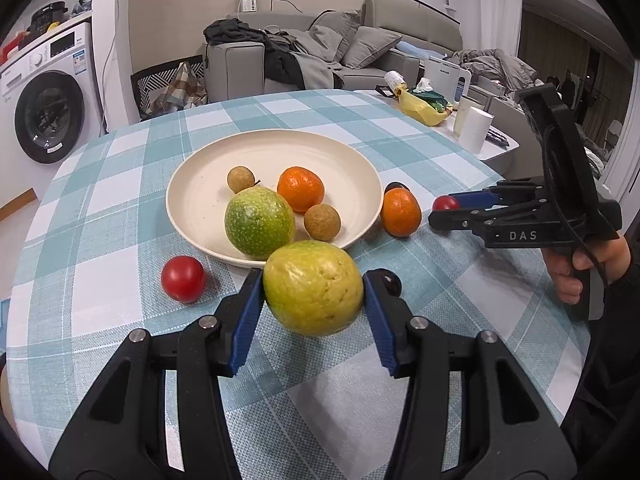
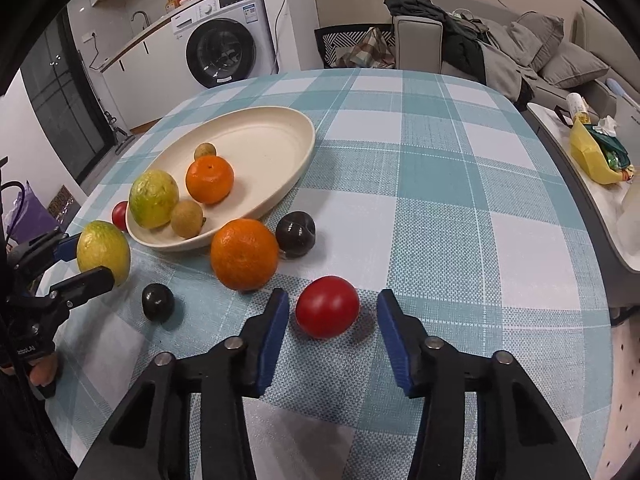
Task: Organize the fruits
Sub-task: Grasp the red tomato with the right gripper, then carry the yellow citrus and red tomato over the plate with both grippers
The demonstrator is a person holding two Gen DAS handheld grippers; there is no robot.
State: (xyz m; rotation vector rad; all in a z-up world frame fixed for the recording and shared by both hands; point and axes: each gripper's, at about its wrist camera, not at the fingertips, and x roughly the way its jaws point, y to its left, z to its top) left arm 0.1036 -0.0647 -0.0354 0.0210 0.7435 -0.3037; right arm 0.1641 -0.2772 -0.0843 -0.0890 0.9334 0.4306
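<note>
The left gripper is clamped on a yellow-green fruit, both blue pads pressed to its sides, holding it just at the near rim of the cream plate. A small dark fruit peeks out behind its right finger, and a red tomato lies on the checked cloth at about nine o'clock from the held fruit. The right gripper stands open around a second tomato on the cloth (neither pad touching it, as far as I can see). Beyond that, at eleven o'clock, sits a loose orange with a dark plum just beside it. On the plate are a green fruit, another orange and two small brown fruits. A sofa stands farthest off.
</note>
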